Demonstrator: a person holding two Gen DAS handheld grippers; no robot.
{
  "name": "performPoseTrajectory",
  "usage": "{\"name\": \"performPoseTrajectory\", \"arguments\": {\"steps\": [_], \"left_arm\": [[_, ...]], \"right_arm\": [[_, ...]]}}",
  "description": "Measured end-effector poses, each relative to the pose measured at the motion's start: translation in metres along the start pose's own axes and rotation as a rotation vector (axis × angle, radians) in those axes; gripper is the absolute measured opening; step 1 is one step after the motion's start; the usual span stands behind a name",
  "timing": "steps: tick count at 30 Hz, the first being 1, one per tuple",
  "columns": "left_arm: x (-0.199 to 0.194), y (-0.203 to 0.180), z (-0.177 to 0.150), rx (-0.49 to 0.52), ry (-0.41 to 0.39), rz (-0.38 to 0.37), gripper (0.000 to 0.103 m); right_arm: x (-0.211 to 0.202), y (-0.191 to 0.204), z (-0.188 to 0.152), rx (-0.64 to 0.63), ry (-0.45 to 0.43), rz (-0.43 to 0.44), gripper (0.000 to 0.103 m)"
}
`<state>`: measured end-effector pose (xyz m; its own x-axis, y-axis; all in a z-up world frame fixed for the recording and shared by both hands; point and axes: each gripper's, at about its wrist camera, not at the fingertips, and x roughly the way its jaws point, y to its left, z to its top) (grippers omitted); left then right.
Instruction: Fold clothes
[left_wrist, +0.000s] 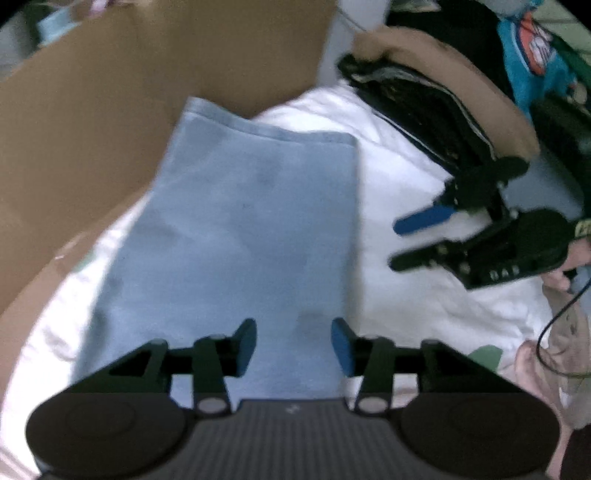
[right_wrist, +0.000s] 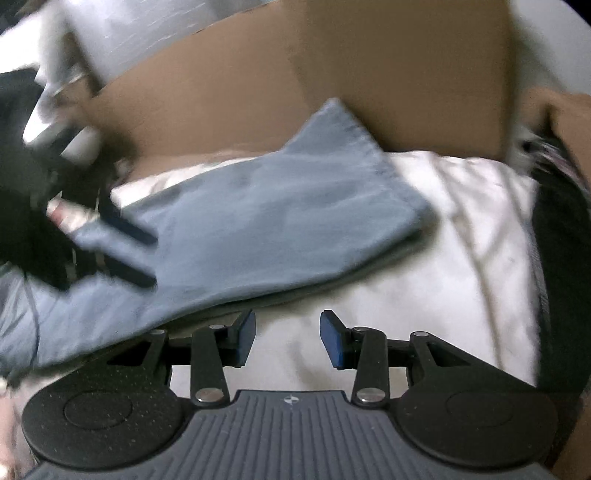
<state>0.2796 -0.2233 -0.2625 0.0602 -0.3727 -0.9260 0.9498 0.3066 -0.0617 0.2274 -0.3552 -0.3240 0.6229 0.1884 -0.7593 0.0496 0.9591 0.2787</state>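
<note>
A light blue garment (left_wrist: 240, 221) lies folded into a long flat rectangle on white bedding (left_wrist: 424, 302). My left gripper (left_wrist: 293, 343) hovers over its near end, open, with only the flat cloth below the pads and nothing pinched. In the right wrist view the same garment (right_wrist: 277, 221) runs across the middle, and the left gripper (right_wrist: 129, 254) shows blurred over its left end with its fingers apart. My right gripper (right_wrist: 288, 338) is open over bare bedding (right_wrist: 461, 258), just off the garment's near edge. It also appears to the right of the garment, right gripper (left_wrist: 417, 240), holding nothing.
A brown cardboard box (left_wrist: 110, 92) stands behind the garment, its wall (right_wrist: 369, 74) close to the far edge. A stack of dark clothes (left_wrist: 424, 103) lies at the right. A teal printed garment (left_wrist: 532, 55) is beyond it. A hand (left_wrist: 576, 266) and a thin cable (left_wrist: 554, 325) are at the right edge.
</note>
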Motion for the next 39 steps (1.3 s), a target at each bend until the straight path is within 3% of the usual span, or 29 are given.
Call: {"name": "performPoseTrajectory", "arguments": {"steps": [8,13,16,23,32,39], "left_arm": [[-0.055,0.047,-0.036,-0.142,-0.036,0.127,0.048],[-0.077,0.054,-0.062,-0.277,-0.008,0.215,0.048],[-0.089,0.048,-0.077,-0.314,-0.035,0.232,0.051],[-0.096,0.033,-0.107,-0.292,-0.108,0.246,0.056],[-0.068,0.004,-0.142,-0.205,-0.153,0.327,0.056],[-0.035,-0.029,-0.177,-0.252,-0.169,0.305,0.058]], "right_arm": [[0.026,0.034,0.006,-0.223,0.132,0.135,0.046],[0.032,0.056,0.006,-0.339,0.121,0.154,0.046],[0.036,0.076,0.004,-0.421,0.091,0.155,0.046],[0.043,0.1,-0.005,-0.461,0.114,0.193,0.046],[0.04,0.116,-0.026,-0.481,0.13,0.175,0.046],[0.046,0.126,-0.037,-0.43,0.154,0.136,0.046]]}}
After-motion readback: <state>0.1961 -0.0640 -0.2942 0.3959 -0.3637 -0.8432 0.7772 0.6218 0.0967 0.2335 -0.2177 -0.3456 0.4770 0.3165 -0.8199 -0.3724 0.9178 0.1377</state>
